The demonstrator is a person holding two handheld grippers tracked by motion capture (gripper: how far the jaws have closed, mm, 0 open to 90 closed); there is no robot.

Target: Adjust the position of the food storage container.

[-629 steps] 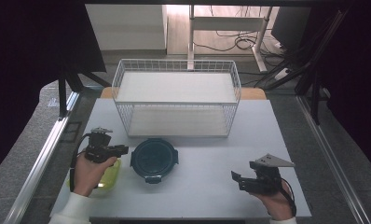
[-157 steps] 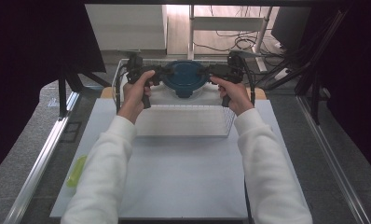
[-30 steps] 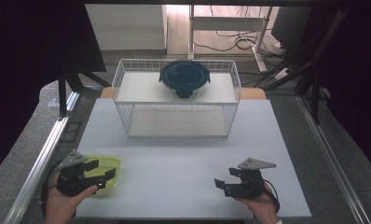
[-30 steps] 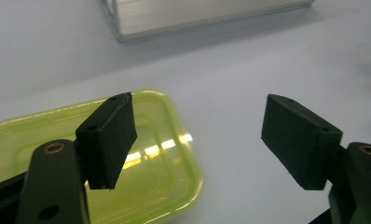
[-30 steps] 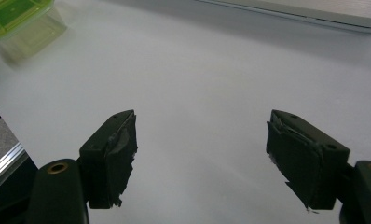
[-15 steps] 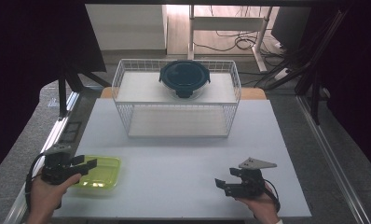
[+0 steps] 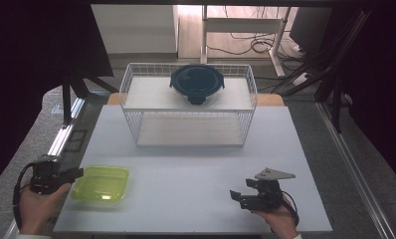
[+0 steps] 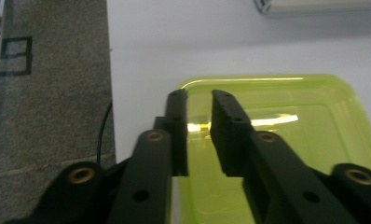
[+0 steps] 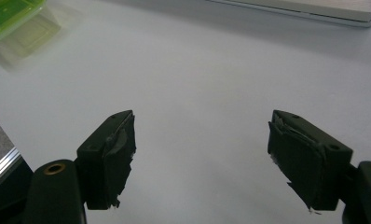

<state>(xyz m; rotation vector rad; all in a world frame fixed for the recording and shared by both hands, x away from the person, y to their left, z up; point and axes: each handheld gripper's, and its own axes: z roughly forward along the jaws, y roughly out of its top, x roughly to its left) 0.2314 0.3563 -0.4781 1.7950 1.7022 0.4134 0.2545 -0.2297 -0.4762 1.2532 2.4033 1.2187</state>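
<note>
Green plastic tray (image 7: 100,183) at the table's near-left corner, long side running left to right — left claw (image 8: 198,100) nipping its left rim, jaws just closing on the edge. Right claw (image 7: 239,195) wide open, empty, well apart at near right. Beyond, white wire basket (image 7: 136,124) with a dark lidded bowl (image 7: 196,83) on top — open table between.

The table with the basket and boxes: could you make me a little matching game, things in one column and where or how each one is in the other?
Things:
1. dark blue round container
2. green tray
3. left gripper
4. right gripper

Places or states:
a. jaws wide apart over bare table
b. on top of the white wire basket
c. jaws closed on the tray's rim
d. flat at the table's near left corner

Pairs: 1-b, 2-d, 3-c, 4-a
</note>
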